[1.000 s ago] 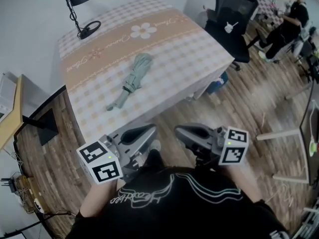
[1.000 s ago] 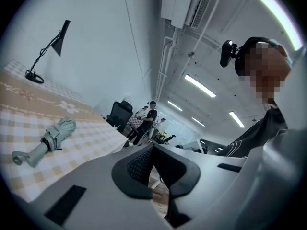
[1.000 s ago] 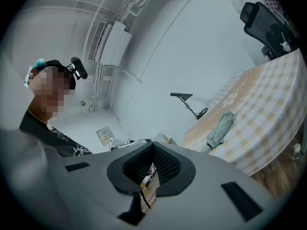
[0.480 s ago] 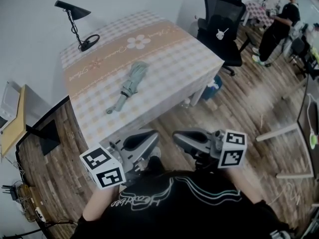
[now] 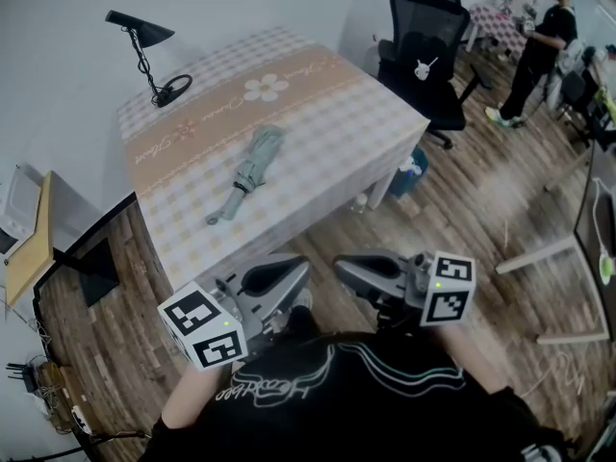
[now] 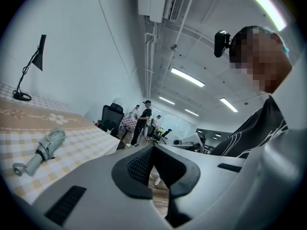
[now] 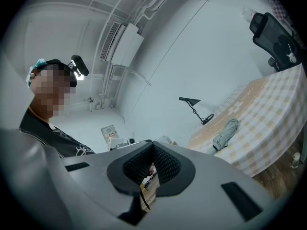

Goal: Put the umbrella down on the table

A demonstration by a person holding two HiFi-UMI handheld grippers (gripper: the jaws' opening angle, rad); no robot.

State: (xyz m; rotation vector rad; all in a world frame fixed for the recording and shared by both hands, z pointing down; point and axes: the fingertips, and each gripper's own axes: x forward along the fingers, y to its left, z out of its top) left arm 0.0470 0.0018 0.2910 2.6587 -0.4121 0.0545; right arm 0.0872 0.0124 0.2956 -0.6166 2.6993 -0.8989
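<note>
A folded grey-green umbrella lies flat on the checked tablecloth of the table, handle toward the near edge. It also shows in the left gripper view as the umbrella and in the right gripper view as the umbrella. My left gripper and right gripper hang close to my chest, well short of the table, tips turned toward each other. The left gripper is shut with nothing in it. The right gripper also has its tips together and holds nothing.
A black desk lamp stands at the table's far left corner. A black office chair sits beyond the right end, with a blue bin under that end. A wooden shelf lies left. A person stands far right.
Both grippers have drifted a little while staying shut near my chest. The umbrella keeps its place on the table. The person at the back has gone from sitting to standing.
</note>
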